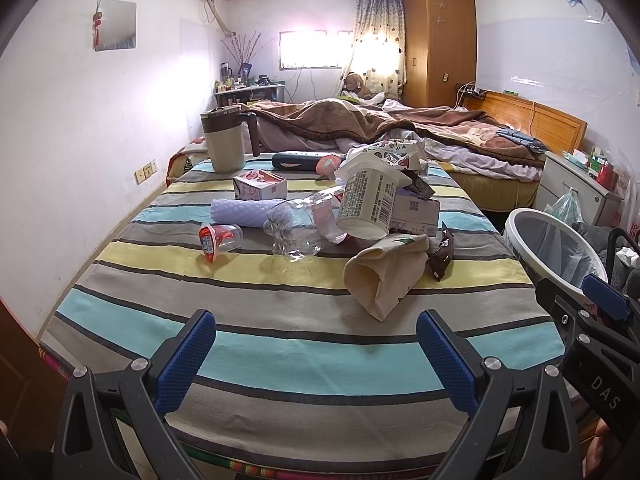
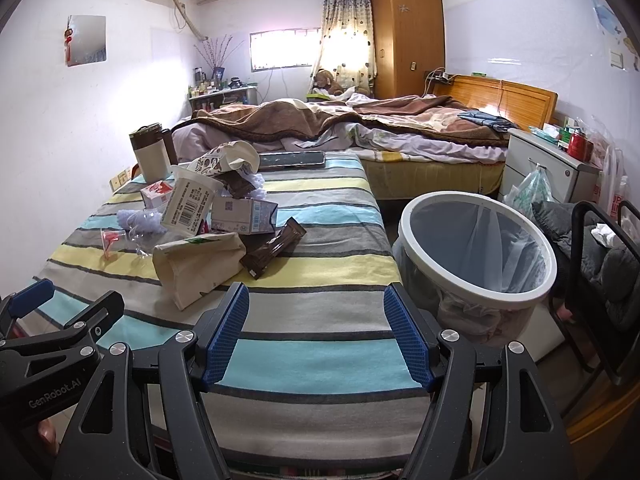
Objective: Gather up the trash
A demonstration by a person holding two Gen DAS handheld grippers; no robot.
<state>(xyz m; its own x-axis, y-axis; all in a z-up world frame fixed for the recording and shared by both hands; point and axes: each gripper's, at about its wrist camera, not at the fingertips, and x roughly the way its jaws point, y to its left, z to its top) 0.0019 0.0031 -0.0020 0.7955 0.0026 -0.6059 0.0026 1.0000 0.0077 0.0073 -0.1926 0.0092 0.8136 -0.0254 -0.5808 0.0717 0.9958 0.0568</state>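
Note:
A pile of trash lies on the striped tablecloth [image 1: 280, 344]: a flattened beige paper cup [image 1: 384, 276] [image 2: 196, 268], a white tub [image 1: 368, 204] [image 2: 188, 204], a clear crushed bottle [image 1: 304, 228], a brown wrapper [image 2: 272, 248] [image 1: 442, 254], a small carton [image 2: 244, 214] and a little red-lidded cup [image 1: 218, 238]. The white bin [image 2: 476, 240] [image 1: 552, 248] with a clear liner stands off the table's right edge. My left gripper [image 1: 316, 348] is open over the near edge, short of the beige cup. My right gripper [image 2: 316, 332] is open too, with nothing between its fingers.
A beige jug [image 1: 226, 140] and a dark case [image 1: 304, 160] stand at the table's far end, with a pink carton [image 1: 260, 188] nearby. Beyond is an unmade bed [image 2: 380, 128], a wardrobe [image 2: 408, 32] and a white nightstand [image 2: 548, 168]. A black chair [image 2: 600, 264] stands right of the bin.

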